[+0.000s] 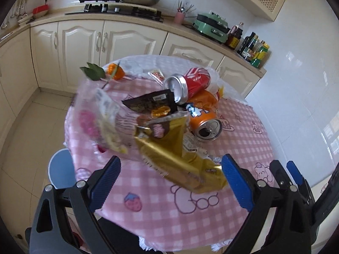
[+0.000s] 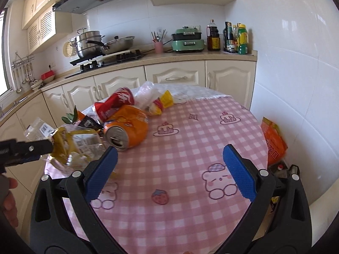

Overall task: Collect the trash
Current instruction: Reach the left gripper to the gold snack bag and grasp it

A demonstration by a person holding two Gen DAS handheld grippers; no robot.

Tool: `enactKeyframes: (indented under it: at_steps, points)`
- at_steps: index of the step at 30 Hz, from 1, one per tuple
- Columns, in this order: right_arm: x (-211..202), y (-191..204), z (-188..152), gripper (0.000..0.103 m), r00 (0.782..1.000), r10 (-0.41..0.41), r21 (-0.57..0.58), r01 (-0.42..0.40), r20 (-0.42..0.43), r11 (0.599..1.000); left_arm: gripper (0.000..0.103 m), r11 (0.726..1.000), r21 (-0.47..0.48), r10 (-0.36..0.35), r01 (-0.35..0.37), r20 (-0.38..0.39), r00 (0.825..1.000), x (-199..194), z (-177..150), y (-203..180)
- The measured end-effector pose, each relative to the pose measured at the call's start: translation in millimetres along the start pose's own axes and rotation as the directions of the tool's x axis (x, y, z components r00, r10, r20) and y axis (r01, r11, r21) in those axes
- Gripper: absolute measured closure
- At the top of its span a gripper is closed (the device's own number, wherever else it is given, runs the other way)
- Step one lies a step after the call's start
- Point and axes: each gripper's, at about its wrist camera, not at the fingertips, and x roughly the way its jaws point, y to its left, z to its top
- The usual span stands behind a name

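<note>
Over the near left part of the bench (image 2: 190, 137), the left gripper (image 1: 171, 158) is hovering with its jaws standing wide apart, clamped on nothing. A gold wrapper (image 1: 190, 169) is lying between them, its near end touching the inner face of the right-hand pad. A clear plastic bag (image 1: 101, 118) is showing blurred just left of it, so that loose pile is probably shifting. I cannot tell whether the wrapper is resting on the cloth or hanging off the pad.

Just beyond, the trash is sitting in one heap, likely bunched so it can be taken piece by piece. A black wrapper (image 1: 152, 101) is leaning on a crushed orange can (image 1: 203, 118), and a red can (image 1: 195, 80) is lying behind both.

The right gripper (image 2: 170, 148) is waiting lower and nearer over bare checked cloth, jaws also apart and holding nothing, seemingly keeping out of the left one's way. An orange bag (image 2: 273, 139) is sitting off the bench's right edge; whether it is meant for the trash is unclear.
</note>
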Motion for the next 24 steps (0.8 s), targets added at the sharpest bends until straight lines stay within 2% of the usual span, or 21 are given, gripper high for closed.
enactKeyframes:
  at_steps: [1, 2, 3, 4, 5, 7, 9, 13, 16, 18, 21, 23, 24]
  points:
    - [1.3, -2.0, -0.3, 0.006, 1.0, 0.001, 0.002, -0.001, -0.003, 1.0, 0.012, 1.0, 0.003, -0.007, 0.007, -0.008, 1.0, 5.8, 1.0, -4.7]
    - [2.7, -4.1, -0.7, 0.006, 1.0, 0.002, 0.003, -0.002, -0.007, 1.0, 0.019, 1.0, 0.016, -0.002, 0.002, -0.015, 1.0, 12.1, 2.1, -9.8]
    - [3.6, -4.8, -0.9, 0.006, 1.0, 0.003, 0.002, -0.003, -0.008, 1.0, 0.041, 1.0, 0.021, 0.002, -0.001, -0.027, 1.0, 12.3, 4.3, -10.5]
    - [4.3, -6.0, -1.4, 0.006, 1.0, 0.004, 0.001, -0.004, -0.009, 1.0, 0.056, 1.0, 0.019, -0.012, 0.013, -0.049, 0.999, 17.1, 4.6, -11.5]
    - [5.0, -5.8, -1.7, 0.006, 1.0, 0.004, 0.0, -0.004, -0.01, 1.0, 0.062, 0.999, 0.007, -0.039, 0.04, -0.066, 0.997, 19.6, 4.1, -10.9]
    - [5.9, -7.6, -2.1, 0.006, 1.0, 0.007, 0.001, -0.007, -0.011, 1.0, 0.089, 0.998, 0.0, -0.062, 0.062, -0.088, 0.994, 26.4, 2.2, -10.3]
    - [5.6, -7.8, -1.9, 0.006, 1.0, 0.004, 0.004, -0.004, -0.01, 1.0, 0.096, 0.994, 0.011, -0.11, 0.111, -0.082, 0.991, 26.3, 1.4, -15.5]
    - [4.9, -10.4, -1.4, 0.006, 1.0, 0.001, 0.016, -0.001, -0.009, 1.0, 0.098, 0.991, 0.062, -0.119, 0.121, -0.033, 0.992, 15.3, 0.4, -27.6]
    - [2.4, -6.1, 0.6, 0.006, 1.0, 0.01, 0.013, -0.01, -0.006, 1.0, 0.098, 0.991, 0.079, -0.115, 0.111, 0.052, 0.992, -13.0, 2.2, -27.1]
    - [0.2, 0.0, 3.2, 0.006, 1.0, 0.026, 0.008, -0.026, -0.002, 1.0, 0.099, 0.989, 0.089, -0.126, 0.116, 0.119, 0.985, -39.0, 4.9, -23.2]
    - [-2.9, 17.8, 8.8, 0.006, 0.996, 0.088, -0.019, -0.087, 0.007, 0.996, 0.099, 0.992, 0.087, -0.106, 0.086, 0.252, 0.962, -91.6, 10.3, -5.1]
    - [-3.5, 39.0, 10.0, 0.006, 0.99, 0.14, -0.057, -0.14, 0.004, 0.989, 0.099, 0.998, 0.066, -0.044, 0.023, 0.337, 0.941, -124.7, 12.5, 13.2]
    - [-2.6, 50.7, 10.4, 0.006, 0.986, 0.168, -0.076, -0.168, -0.003, 0.983, 0.099, 0.998, 0.05, 0.013, -0.034, 0.374, 0.927, -141.0, 10.9, 25.0]
